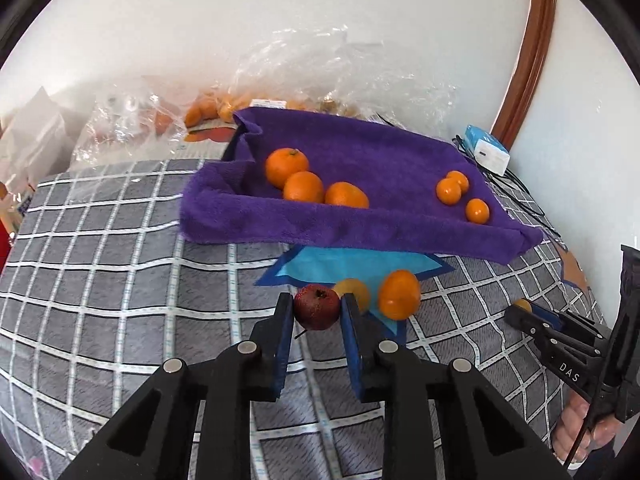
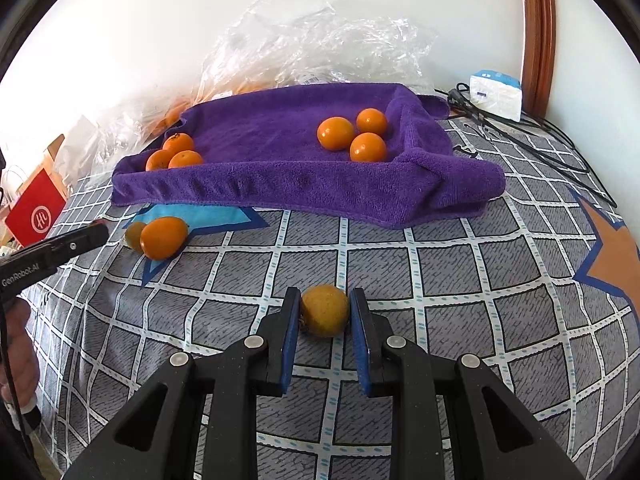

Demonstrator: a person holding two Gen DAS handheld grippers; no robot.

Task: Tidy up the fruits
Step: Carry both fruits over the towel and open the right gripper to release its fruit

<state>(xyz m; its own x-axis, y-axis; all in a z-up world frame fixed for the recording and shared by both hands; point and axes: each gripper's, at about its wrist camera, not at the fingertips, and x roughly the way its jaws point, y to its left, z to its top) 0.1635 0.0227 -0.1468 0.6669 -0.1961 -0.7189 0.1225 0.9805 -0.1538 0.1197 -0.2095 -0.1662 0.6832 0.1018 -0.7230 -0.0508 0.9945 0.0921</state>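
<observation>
A purple towel-lined tray (image 1: 360,236) (image 2: 280,192) holds three large oranges (image 1: 304,186) (image 2: 176,152) on its left and three small oranges (image 1: 460,194) (image 2: 354,136) on its right. My left gripper (image 1: 316,308) is shut on a dark red fruit (image 1: 317,306) just above the grid-patterned cloth. Beside it lie an orange (image 1: 399,294) (image 2: 163,237) and a yellowish fruit (image 1: 354,290) (image 2: 135,235). My right gripper (image 2: 325,310) is shut on a yellow fruit (image 2: 325,310) resting on the cloth.
Crinkled clear plastic bags (image 1: 332,76) (image 2: 320,40) with more oranges lie behind the tray by the wall. A white-blue box (image 1: 486,152) (image 2: 496,94) and black cables (image 2: 540,148) sit at the back right. A red box (image 2: 36,212) stands at the left.
</observation>
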